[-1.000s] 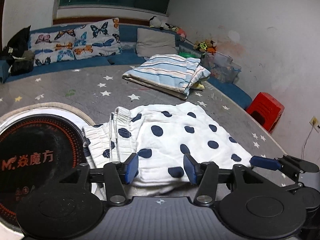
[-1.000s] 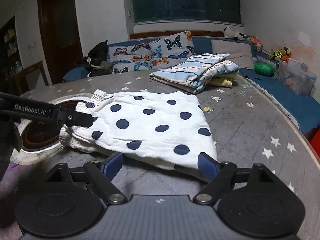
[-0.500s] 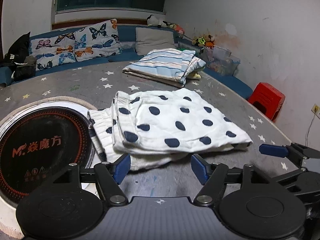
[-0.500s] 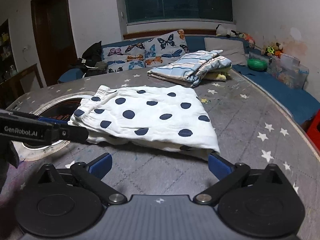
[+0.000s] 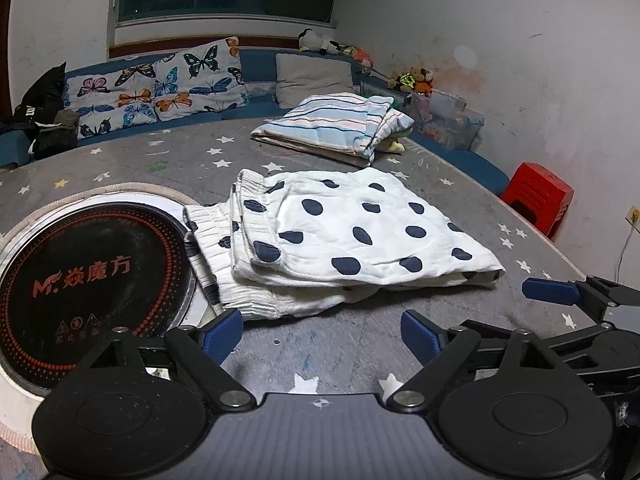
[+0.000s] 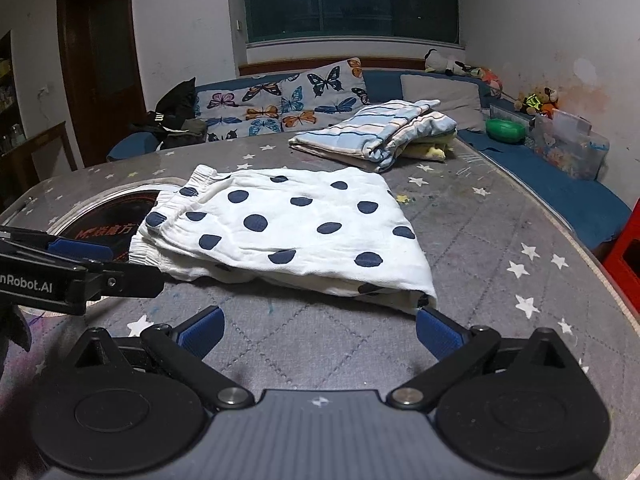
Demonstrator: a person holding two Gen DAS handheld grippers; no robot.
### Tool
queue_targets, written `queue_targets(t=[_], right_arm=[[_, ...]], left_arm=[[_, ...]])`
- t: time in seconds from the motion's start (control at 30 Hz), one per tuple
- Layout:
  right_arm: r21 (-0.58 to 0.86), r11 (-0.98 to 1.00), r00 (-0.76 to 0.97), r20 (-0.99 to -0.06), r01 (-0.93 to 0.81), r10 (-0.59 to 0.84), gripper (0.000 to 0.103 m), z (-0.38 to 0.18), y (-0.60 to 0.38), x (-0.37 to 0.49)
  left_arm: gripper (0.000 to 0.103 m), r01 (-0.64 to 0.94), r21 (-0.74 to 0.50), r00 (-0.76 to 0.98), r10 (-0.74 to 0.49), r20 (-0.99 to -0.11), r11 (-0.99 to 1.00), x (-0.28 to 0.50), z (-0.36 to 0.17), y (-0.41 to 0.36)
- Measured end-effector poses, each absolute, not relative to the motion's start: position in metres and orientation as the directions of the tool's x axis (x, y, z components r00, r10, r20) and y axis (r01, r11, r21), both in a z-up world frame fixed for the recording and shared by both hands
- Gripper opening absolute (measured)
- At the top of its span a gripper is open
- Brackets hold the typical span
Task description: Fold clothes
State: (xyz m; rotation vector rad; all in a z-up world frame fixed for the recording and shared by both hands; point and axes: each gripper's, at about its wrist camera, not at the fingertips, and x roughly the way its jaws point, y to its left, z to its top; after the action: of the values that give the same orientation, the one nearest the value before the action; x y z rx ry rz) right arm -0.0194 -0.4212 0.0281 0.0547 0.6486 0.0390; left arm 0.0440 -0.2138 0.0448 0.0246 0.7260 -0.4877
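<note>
The polka-dot garment [image 5: 352, 236] is lying folded on the grey star-printed table [image 5: 344, 344], white cloth with dark blue dots, its gathered waistband end resting on the rim of the round black cooktop [image 5: 80, 280] that is sitting in the table near the left edge. The other end of the garment is pointing toward the right edge of the table, and the folded layers are showing along the near side.

The left gripper [image 5: 322, 330] is hovering over bare table just in front of the garment. Its jaws are opening, and nothing is between them; the blue pads are apart from the cloth. The right gripper [image 6: 318, 330] is also standing near the front edge of the garment with its jaws spread fully wide and gripping nothing. Its right fingertip [image 6: 434, 330] is sitting just beside the near right corner of the garment; I cannot tell if it is touching the cloth.

Behind the garment, toward the far edge of the table, a striped folded blanket [image 5: 332, 128] is lying. 1 red stool [image 5: 538, 198] is standing beyond the right edge, and butterfly pillows [image 5: 156, 88] are leaning on the blue bench at the far side
</note>
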Motion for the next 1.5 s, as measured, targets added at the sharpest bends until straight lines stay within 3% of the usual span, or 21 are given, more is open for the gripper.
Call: queue_targets(t=[0.53,1.5], right_arm=[[0.066,0.998,0.789,-0.613,-0.011,0.049,0.103,0.026,-0.42,-0.022],[0.053,0.998,0.78,-0.625,0.012,0.024,0.103,0.022,-0.416,-0.022]], left_arm=[[0.103,0.452,-0.123,0.64,-0.418,-0.645,0.883,0.036,0.045,-0.217],[0.103,0.427,-0.118,0.633,-0.389,-0.67,0.897,0.032,0.038,-0.216]])
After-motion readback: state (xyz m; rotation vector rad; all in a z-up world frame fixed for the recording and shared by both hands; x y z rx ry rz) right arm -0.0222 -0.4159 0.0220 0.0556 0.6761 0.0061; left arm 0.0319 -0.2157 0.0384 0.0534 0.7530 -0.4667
